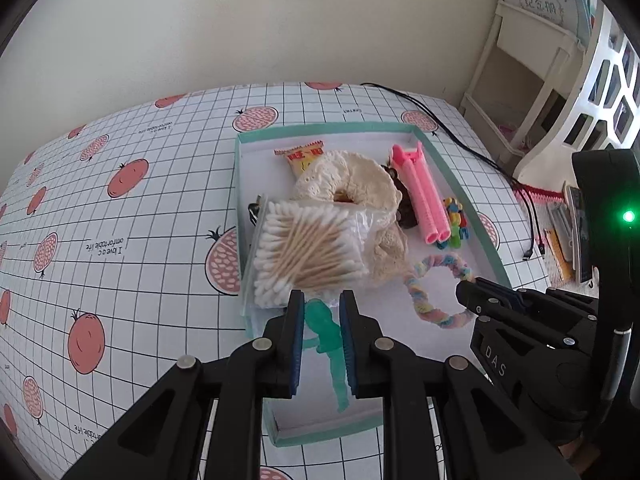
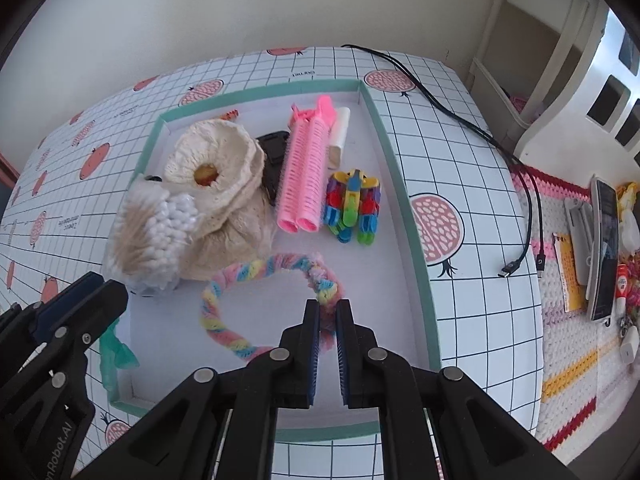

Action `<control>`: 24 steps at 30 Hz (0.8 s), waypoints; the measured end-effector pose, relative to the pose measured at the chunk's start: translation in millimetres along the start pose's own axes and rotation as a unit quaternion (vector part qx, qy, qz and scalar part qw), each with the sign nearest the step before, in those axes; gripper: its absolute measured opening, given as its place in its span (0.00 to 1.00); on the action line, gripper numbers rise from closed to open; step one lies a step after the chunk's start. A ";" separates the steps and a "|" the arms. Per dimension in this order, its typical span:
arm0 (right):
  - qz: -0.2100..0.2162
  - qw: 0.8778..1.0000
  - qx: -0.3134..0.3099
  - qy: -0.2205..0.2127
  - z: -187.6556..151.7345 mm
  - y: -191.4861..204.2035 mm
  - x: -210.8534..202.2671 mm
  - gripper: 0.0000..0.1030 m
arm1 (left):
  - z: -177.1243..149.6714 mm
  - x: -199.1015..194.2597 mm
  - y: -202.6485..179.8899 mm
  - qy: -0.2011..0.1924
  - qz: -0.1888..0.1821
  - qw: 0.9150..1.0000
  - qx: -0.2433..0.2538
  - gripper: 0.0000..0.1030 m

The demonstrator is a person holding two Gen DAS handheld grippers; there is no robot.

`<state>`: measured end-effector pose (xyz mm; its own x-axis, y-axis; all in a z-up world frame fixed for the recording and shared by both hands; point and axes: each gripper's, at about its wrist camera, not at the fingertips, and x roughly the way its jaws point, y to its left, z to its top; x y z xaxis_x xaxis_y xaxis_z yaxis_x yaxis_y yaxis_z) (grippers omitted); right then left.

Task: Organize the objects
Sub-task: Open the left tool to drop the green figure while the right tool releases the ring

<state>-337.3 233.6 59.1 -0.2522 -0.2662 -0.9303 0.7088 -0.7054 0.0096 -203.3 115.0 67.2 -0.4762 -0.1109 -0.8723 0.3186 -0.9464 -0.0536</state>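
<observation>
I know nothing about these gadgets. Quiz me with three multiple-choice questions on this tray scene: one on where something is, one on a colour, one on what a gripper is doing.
1. Where does the cotton swab bag lie?
A. in the tray
B. on the floor
C. on the shelf

2. What colour are the hair rollers?
A. blue
B. pink
C. black

3. What is the right gripper doing?
A. hanging open over bare table
B. gripping the cable
C. closed on the fuzzy ring

Answers:
1 A, the bag sits inside the green rim.
2 B, both tubes are pink.
3 C, its fingers pinch the ring's pastel loop.
</observation>
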 end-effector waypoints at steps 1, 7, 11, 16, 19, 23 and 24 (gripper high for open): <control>-0.003 1.000 0.000 0.004 -1.2 -1.0 2.7 0.08 | -1.5 3.3 -2.2 0.005 0.001 1.000 0.002 0.18; -0.007 1.000 0.002 0.015 -4.6 -5.8 10.8 0.09 | -9.5 21.2 -6.4 0.028 0.008 1.000 0.010 0.18; -0.009 1.000 0.002 0.019 -5.8 -6.7 13.8 0.09 | -13.3 28.7 -5.7 0.037 0.010 0.999 0.011 0.18; -0.012 1.000 0.005 0.024 -7.2 -9.2 17.4 0.08 | -15.6 36.1 -3.3 0.046 0.014 0.999 0.013 0.18; -0.008 1.000 0.013 0.025 -8.3 -12.6 19.0 0.10 | -17.2 39.5 -1.4 0.053 0.008 0.999 0.006 0.18; 0.002 0.999 0.023 0.024 -9.1 -16.2 18.4 0.11 | -16.2 38.3 -0.8 0.051 0.005 0.999 0.010 0.19; 0.002 0.999 0.024 0.024 -9.4 -16.3 18.2 0.11 | -16.4 36.9 -0.4 0.048 0.005 0.999 0.012 0.22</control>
<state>-347.3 246.4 38.6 -0.2163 -0.2373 -0.9471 0.6776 -0.7349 0.0294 -207.6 116.3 27.1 -0.3910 -0.0925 -0.9157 0.3036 -0.9522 -0.0334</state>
